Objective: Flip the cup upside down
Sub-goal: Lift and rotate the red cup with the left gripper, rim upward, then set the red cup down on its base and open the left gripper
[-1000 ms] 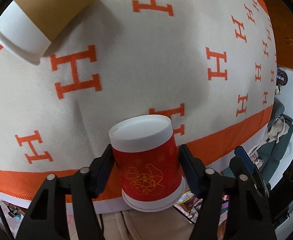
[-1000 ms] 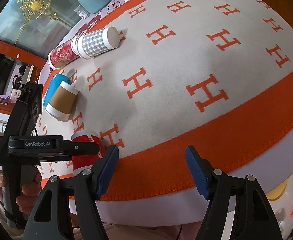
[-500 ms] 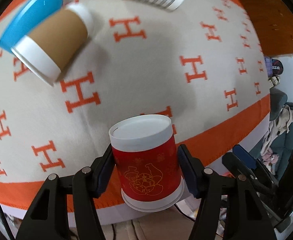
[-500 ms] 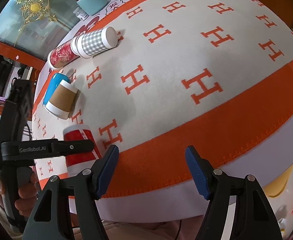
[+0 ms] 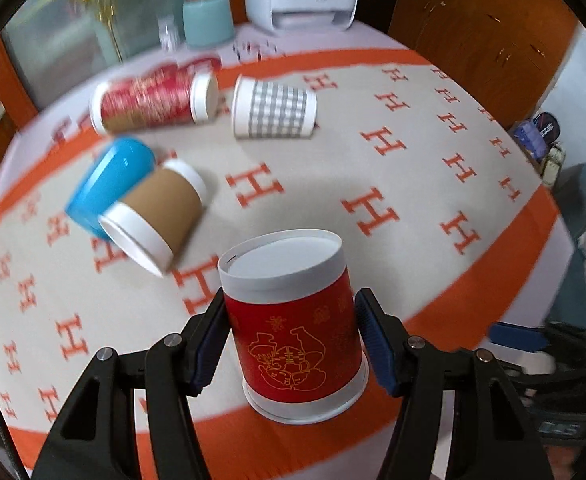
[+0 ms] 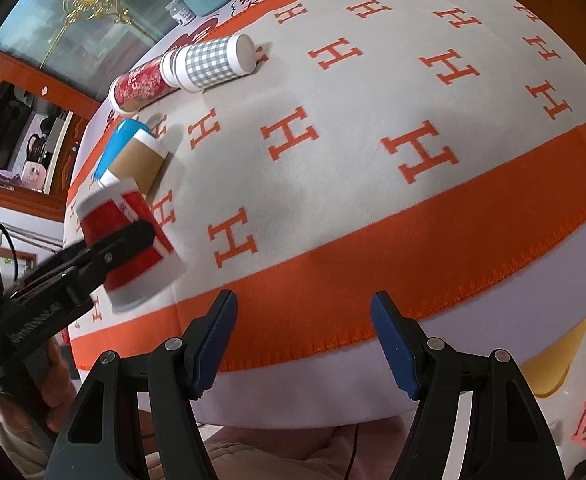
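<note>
the left gripper clamps the red cup by its sides, tilted above the orange border of the blanket. the right gripper hangs wide apart, holding nothing.

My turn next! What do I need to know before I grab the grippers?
Left gripper: shut on the red cup, holding it by its sides in the air above the near edge of the blanket. The cup is tilted, closed white base away from the gripper.
Right gripper: open, holding nothing, over the near orange border.
Other cups: brown cup, blue cup, checked cup and a red patterned cup all lie on their sides farther back.
Done: red cup picked up.
Left: finish turning it and set it rim-down on the blanket, then let go.
</note>
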`<state>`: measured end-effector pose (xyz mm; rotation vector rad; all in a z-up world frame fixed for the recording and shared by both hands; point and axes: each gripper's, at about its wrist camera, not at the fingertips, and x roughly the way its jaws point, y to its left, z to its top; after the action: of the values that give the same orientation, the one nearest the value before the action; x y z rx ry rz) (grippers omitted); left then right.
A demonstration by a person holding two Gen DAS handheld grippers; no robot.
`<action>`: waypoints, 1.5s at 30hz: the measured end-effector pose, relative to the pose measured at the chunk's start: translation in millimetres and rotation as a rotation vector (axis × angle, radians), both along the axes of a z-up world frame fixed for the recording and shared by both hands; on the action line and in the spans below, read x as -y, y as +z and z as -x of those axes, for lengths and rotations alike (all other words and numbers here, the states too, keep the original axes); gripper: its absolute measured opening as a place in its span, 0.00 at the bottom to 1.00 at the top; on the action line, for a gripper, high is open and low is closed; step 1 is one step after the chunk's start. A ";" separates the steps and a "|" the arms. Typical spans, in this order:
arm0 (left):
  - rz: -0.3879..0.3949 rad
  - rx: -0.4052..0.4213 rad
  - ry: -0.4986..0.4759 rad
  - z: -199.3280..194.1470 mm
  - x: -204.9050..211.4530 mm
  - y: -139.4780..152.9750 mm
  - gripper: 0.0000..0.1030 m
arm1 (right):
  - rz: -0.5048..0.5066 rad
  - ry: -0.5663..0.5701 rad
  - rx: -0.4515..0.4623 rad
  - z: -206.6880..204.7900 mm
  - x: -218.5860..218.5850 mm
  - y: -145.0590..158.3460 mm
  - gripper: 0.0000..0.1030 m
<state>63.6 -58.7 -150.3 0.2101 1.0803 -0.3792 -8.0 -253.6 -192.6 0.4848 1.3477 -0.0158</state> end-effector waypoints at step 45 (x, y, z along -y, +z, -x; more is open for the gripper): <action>0.017 0.135 0.040 66.2 -28.2 -16.2 0.79 | 0.079 0.072 0.110 4.4 -6.1 3.6 0.68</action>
<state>-2.6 -30.5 -166.5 0.1965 0.9464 -0.3337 -12.4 -247.5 -189.0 0.3650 1.2508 0.0161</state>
